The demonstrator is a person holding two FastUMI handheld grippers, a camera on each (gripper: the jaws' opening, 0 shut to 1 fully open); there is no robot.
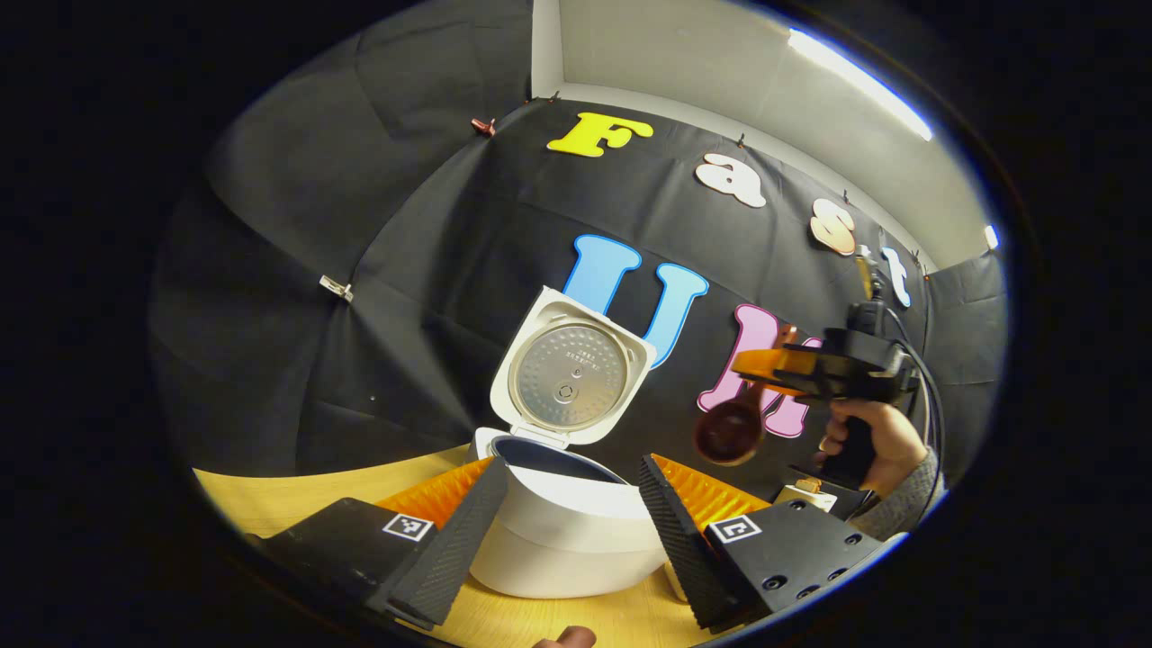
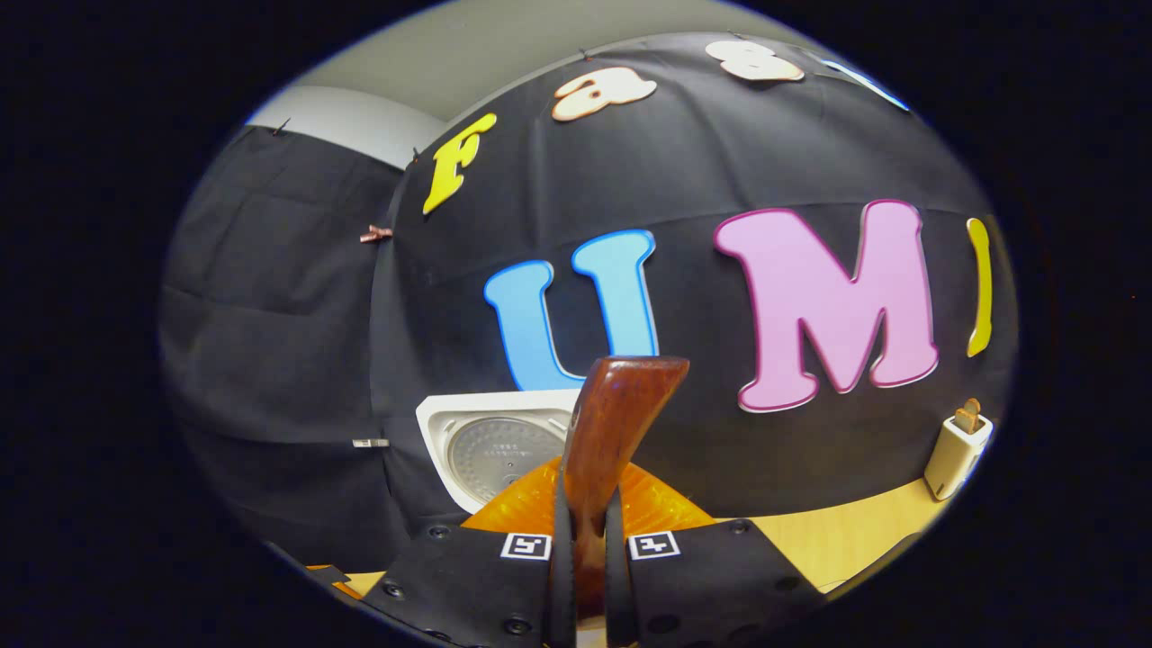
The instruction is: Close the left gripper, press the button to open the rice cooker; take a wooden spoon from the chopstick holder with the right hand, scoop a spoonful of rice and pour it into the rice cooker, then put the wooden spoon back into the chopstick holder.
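The white rice cooker (image 1: 567, 540) stands on the wooden table with its lid (image 1: 571, 373) swung up, showing the metal inner plate. My left gripper (image 1: 562, 540) is open, its fingers spread wide in front of the cooker body with nothing between them. To the right, a hand (image 1: 877, 445) holds my right gripper (image 1: 774, 364) in the air, shut on the wooden spoon (image 1: 731, 430), whose dark bowl hangs down. In the right gripper view the spoon handle (image 2: 621, 423) rises from between the right gripper (image 2: 589, 558) fingers, with the cooker lid (image 2: 495, 450) behind it.
The white chopstick holder (image 2: 957, 454) stands on the table (image 2: 837, 540) at the far right with a wooden piece sticking out of it; its top (image 1: 805, 493) shows below the right gripper. Black cloth walls close the booth behind the cooker.
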